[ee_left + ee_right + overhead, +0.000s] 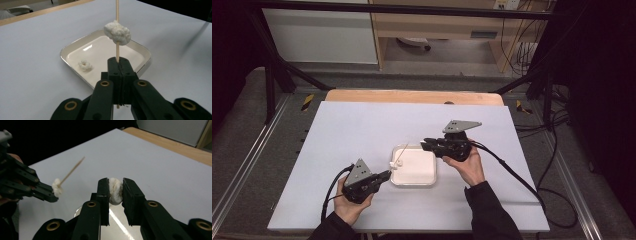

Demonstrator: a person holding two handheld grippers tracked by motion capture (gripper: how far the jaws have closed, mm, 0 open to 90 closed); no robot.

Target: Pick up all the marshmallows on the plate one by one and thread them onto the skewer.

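Nearest the person, the left gripper [384, 175] has its jaws pressed tight on the lower end of a thin wooden skewer [117, 50], which stands up from the jaw tips in the left gripper view with one white puffy piece [117, 32] already threaded partway up it. In the high view that skewer tip points over the near-left corner of the white square tray [428, 177], which sits in the middle of the white table [337, 135]. A second loose white piece [85, 65] lies on the tray floor. Farther off, over the tray's far right edge, the right gripper [424, 145] holds another white piece [115, 190] pinched between its jaws, narrowed just to the piece's width and lifted clear of the tray. Judging by this, the step in hand is bringing the held piece to the skewer. The next move likely calls for lining the piece's middle up with the pointed tip [82, 158], which is well apart from it now, then pushing along the stick's axis while the left hand keeps it steady; an off-centre push could tear the soft piece or bend the stick.
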